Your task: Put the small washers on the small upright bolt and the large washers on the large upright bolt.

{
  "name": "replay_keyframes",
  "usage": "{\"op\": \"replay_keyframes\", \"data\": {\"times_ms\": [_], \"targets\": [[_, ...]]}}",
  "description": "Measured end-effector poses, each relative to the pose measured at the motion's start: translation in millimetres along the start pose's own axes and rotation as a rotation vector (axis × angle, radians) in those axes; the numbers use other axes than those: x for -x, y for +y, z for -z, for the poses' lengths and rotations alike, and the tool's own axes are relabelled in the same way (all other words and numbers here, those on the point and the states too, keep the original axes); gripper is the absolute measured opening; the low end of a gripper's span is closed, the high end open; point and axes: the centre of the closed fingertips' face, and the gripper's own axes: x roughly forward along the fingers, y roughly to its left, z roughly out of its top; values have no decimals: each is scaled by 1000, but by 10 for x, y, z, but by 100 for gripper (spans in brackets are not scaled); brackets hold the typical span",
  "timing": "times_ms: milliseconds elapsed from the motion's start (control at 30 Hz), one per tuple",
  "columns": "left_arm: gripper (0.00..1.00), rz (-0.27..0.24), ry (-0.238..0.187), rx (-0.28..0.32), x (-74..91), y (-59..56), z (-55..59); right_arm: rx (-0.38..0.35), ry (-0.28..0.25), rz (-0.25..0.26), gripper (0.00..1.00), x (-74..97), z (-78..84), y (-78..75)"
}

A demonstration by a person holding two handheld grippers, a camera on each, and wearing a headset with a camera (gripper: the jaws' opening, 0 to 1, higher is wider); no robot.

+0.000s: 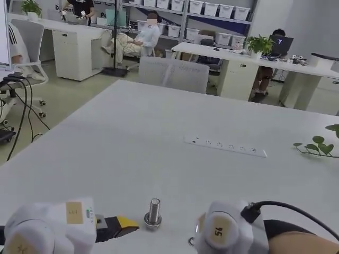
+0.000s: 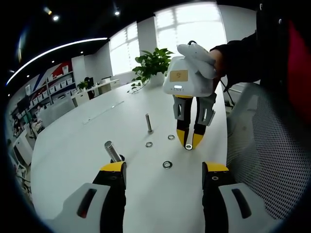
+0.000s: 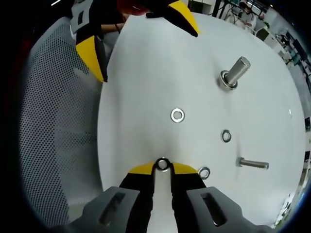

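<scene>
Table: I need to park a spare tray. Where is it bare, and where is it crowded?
Bare: the wide table stretch between the large bolt and the power strip. Crowded: the near edge, around that bolt, the small bolt, loose washers and the right tool.

Large bolt (image 3: 235, 72), small bolt (image 3: 252, 164) upright — three washers (image 3: 177, 115) loose, fourth washer (image 3: 163, 164) in right tool (image 3: 163, 168).

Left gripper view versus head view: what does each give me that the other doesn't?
Left gripper view: the small bolt, and the right gripper with its jaws shut on a washer. Head view: a seated person and a chair across the table. Both: the large bolt and the right gripper.
</scene>
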Motion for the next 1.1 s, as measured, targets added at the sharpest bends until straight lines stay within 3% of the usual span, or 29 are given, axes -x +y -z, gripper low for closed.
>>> {"op": "replay_keyframes", "data": {"times_ms": [1100], "targets": [[64, 21, 14, 6, -17, -39, 27, -4, 10, 11, 13, 12, -2, -6]]}}
